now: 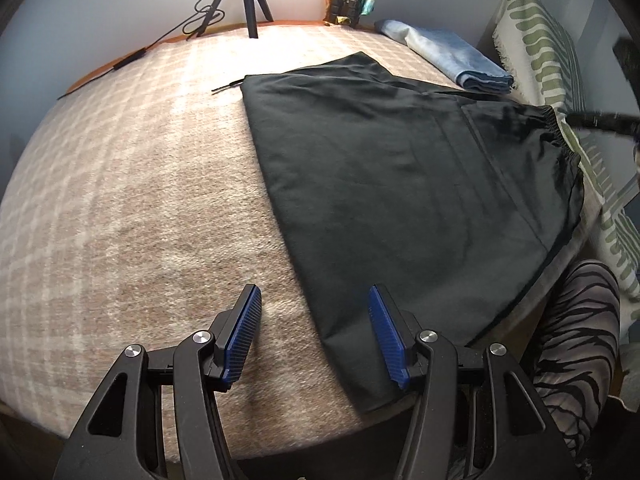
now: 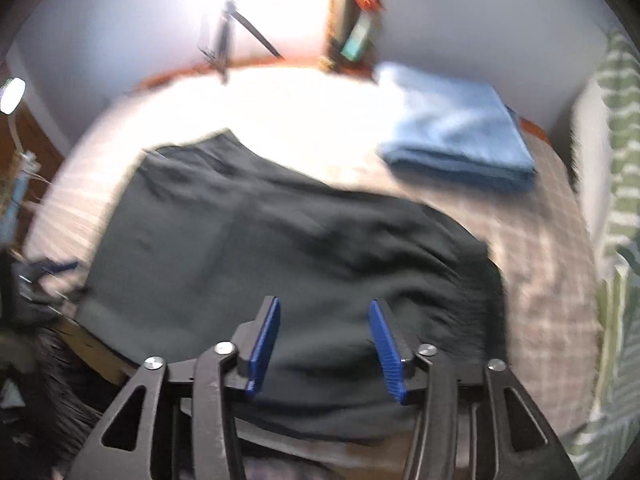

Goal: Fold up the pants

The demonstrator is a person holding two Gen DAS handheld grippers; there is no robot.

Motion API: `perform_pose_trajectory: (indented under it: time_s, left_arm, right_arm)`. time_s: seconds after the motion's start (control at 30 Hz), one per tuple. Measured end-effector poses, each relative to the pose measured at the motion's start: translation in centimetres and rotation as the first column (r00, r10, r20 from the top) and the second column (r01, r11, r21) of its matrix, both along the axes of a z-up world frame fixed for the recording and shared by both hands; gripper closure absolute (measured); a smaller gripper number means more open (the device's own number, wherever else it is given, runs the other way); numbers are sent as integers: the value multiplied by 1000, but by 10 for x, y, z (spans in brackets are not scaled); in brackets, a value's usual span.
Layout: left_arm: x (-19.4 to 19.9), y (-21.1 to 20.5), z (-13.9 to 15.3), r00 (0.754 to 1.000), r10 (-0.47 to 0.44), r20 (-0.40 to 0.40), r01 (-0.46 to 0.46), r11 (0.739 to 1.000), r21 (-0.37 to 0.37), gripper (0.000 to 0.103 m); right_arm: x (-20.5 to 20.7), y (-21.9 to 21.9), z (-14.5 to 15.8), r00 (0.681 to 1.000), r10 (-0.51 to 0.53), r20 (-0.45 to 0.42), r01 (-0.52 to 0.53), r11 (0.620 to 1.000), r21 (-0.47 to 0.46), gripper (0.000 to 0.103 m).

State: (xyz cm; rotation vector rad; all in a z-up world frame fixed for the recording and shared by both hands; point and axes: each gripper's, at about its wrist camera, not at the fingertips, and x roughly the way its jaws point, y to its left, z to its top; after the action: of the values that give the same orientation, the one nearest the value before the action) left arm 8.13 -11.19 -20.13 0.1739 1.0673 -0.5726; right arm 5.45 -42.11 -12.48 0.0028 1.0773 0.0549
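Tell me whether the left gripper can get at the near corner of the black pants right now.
Probably yes. The left gripper is open, and the black pants lie flat on the plaid blanket with their near corner just beyond its right finger. Nothing lies between them.
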Motion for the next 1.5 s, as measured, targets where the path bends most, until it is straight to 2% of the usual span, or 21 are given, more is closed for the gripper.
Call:
perform_pose_trajectory:
  time_s: [0.17,0.3,0.47,0.57,0.63,0.87,1.0,1.1,1.27,1.37,1.4,1.43,1.5]
  left_arm:
    - [3,0,-2,1000,18,-10,-18,999,-46,48]
    - [7,9,-2,997,66,-38,-70,990,-124,52]
    - [10,20,-4,992,102,-77,-116,971,-210,78]
    - [10,22,-5,991,97,-96,-118,961,-250,88]
    - [9,21,-5,992,95,-89,-115,958,-262,90]
    - [5,18,-3,995,67,-67,-85,944,-318,91]
    - [5,14,-4,996,63,-66,-82,940,-330,91]
    - [7,10,-4,996,56,-65,-75,937,-343,91]
    - [7,5,-3,997,48,-56,-65,934,-352,91]
    - [8,4,-3,997,48,-58,-66,931,-358,91]
    - [8,3,-2,997,49,-54,-65,932,-356,91]
    - [7,2,-2,998,52,-47,-66,934,-351,91]
    - [4,2,-1,998,60,-27,-66,940,-335,90]
  right_arm:
    - [28,55,19,995,76,63,-82,991,110,44]
    - [58,99,16,990,124,62,-135,969,206,43]
    - [100,155,-9,982,187,20,-186,949,254,43]
    - [124,183,-27,980,196,-28,-179,937,301,43]
    - [141,197,-39,980,189,-62,-161,936,312,43]
    - [178,244,-74,970,176,-166,-136,964,228,45]
    - [187,261,-89,966,150,-211,-129,985,112,45]
    - [188,269,-94,961,149,-233,-139,989,58,45]
    - [187,289,-106,954,169,-250,-182,983,-29,36]
    - [186,297,-107,952,183,-244,-207,975,-78,42]
    - [186,297,-106,952,189,-241,-215,973,-84,52]
    - [185,297,-104,953,189,-236,-215,972,-92,72]
    - [185,292,-101,957,173,-231,-201,974,-103,87]
